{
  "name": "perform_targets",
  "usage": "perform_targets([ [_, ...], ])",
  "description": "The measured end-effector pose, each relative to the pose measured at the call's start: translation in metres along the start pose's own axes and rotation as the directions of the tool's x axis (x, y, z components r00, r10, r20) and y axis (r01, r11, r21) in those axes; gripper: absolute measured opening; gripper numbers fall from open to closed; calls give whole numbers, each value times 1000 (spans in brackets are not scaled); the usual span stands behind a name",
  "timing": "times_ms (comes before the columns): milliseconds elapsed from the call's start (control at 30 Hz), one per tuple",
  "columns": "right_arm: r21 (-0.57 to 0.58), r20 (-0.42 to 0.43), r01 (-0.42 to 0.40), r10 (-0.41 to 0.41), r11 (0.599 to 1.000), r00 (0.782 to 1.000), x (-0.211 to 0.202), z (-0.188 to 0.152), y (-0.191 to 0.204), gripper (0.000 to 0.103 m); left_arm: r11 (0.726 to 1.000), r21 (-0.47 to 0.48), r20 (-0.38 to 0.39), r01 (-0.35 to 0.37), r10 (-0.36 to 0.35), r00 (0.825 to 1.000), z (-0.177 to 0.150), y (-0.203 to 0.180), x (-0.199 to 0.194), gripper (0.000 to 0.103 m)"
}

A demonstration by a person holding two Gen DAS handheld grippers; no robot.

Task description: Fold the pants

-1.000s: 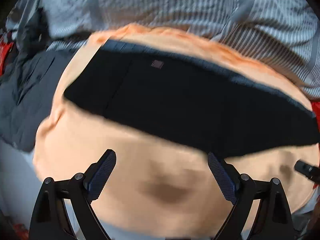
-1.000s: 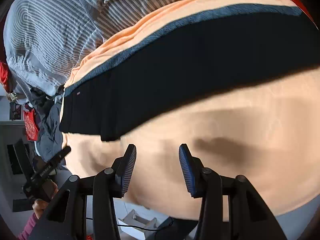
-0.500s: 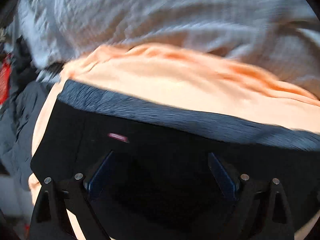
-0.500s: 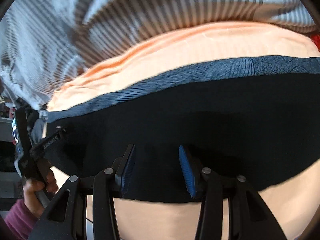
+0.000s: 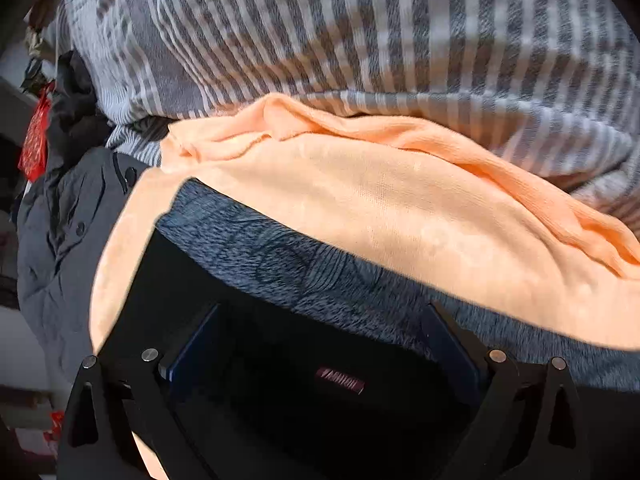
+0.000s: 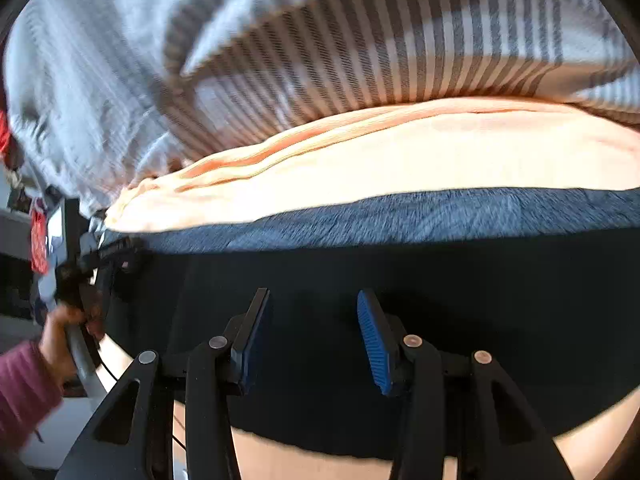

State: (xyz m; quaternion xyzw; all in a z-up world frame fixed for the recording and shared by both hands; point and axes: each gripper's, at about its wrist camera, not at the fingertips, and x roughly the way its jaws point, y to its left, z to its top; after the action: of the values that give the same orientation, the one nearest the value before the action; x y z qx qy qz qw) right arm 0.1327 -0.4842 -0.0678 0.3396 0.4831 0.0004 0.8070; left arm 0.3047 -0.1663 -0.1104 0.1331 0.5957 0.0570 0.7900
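Pants (image 5: 280, 360) now fill the space beneath both grippers, which earlier hovered over bare orange cloth (image 5: 400, 208); left gripper (image 5: 320, 344) jaws are opening, right gripper (image 6: 312, 336) jaws gape half-wide, nothing pinched—a grab seems imminent.

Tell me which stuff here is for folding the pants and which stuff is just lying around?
For the job:
black pants, with a blue-grey waistband
left hand-held gripper, jaws opening over the pants
right hand-held gripper, open above the pants
orange blanket under the pants

Just lying about:
striped bedding
grey jacket
red tag
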Motion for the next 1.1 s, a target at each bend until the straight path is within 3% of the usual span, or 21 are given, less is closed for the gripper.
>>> perform_targets([
  [67, -2, -13, 7, -7, 1000, 1000, 13, 12, -7, 48, 1000, -10, -6, -22, 22, 1000, 0, -5, 6, 100],
  [133, -25, 26, 97, -96, 995, 995, 15, 19, -18, 48, 999, -1, -12, -36, 36, 999, 2, -7, 3, 100],
  [200, 61, 47, 125, -128, 990, 991, 7, 22, -38, 48, 999, 32, -5, -21, 22, 1000, 0, -8, -10, 100],
  [267, 162, 68, 93, -105, 982, 992, -12, 20, -57, 48, 997, 77, 25, 6, -8, 1000, -8, -9, -30, 100],
  [367, 134, 63, 62, -71, 989, 995, -34, 5, -56, 48, 978, 200, 66, 52, -67, 996, -38, -19, -64, 100],
  [433, 135, 35, -41, 36, 990, 999, -42, -12, -49, 48, 960, 275, 72, 59, -82, 994, -64, -26, -77, 100],
  [500, 154, -25, -196, 203, 968, 979, -37, -36, -31, 48, 950, 304, 43, 65, -82, 996, -86, -28, -75, 100],
  [600, 198, -134, -373, 402, 906, 906, -10, -74, 9, 48, 957, 265, -19, 115, -114, 993, -104, -18, -65, 100],
  [700, 221, -213, -457, 500, 862, 840, 29, -108, 54, 48, 959, 254, -20, 123, -122, 992, -115, -11, -60, 100],
  [767, 243, -215, -487, 536, 839, 816, 52, -121, 74, 48, 957, 271, -20, 102, -100, 995, -120, -8, -49, 100],
  [833, 303, -203, -503, 570, 809, 796, 79, -130, 87, 48, 949, 278, -17, 148, -149, 989, -121, -2, -38, 101],
  [900, 323, -193, -504, 578, 801, 793, 96, -133, 101, 48, 942, 278, -14, 187, -191, 982, -118, 3, -34, 102],
  [1033, 321, -136, -506, 568, 801, 812, 110, -126, 109, 46, 930, 292, 2, 222, -233, 972, -119, 6, -33, 102],
  [1067, 337, -121, -502, 565, 797, 816, 113, -124, 111, 45, 929, 293, 6, 227, -239, 971, -119, 7, -33, 102],
  [1100, 353, -113, -495, 561, 794, 820, 113, -123, 109, 36, 928, 294, 6, 229, -242, 970, -118, 8, -33, 102],
])
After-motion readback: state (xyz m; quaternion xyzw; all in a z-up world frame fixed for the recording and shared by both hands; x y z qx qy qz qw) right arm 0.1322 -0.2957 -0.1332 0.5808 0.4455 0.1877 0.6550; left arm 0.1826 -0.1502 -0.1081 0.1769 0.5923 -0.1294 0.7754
